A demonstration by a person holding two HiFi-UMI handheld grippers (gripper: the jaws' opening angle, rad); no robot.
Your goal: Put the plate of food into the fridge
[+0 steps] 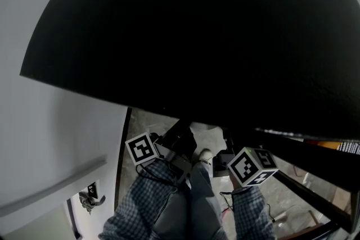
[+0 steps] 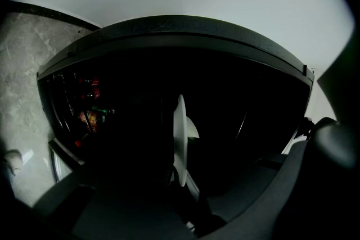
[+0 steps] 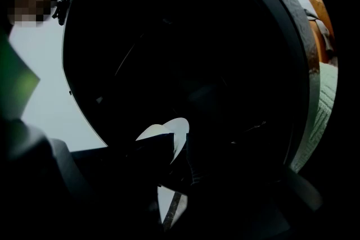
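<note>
A white plate (image 2: 179, 140) shows edge-on and upright in the left gripper view, its lower rim running down between the dark jaws of my left gripper (image 2: 183, 188). The same plate (image 3: 169, 133) appears in the right gripper view as a pale rim pinched by my right gripper (image 3: 175, 157). No food on it is visible. A black fridge (image 1: 197, 36) fills most of the head view. Below it, both grippers reach forward under its edge, the left gripper (image 1: 179, 136) and the right gripper (image 1: 226, 148), marker cubes facing up. The plate is hidden in the head view.
Inside the dark fridge (image 2: 185, 76), colourful packets or bottles (image 2: 89, 114) sit on a shelf at the left. A white wall (image 1: 50, 137) with a handle (image 1: 90, 198) stands to the left. Grey stone floor (image 1: 152, 123) lies below, and a dark rail (image 1: 304, 188) crosses at the lower right.
</note>
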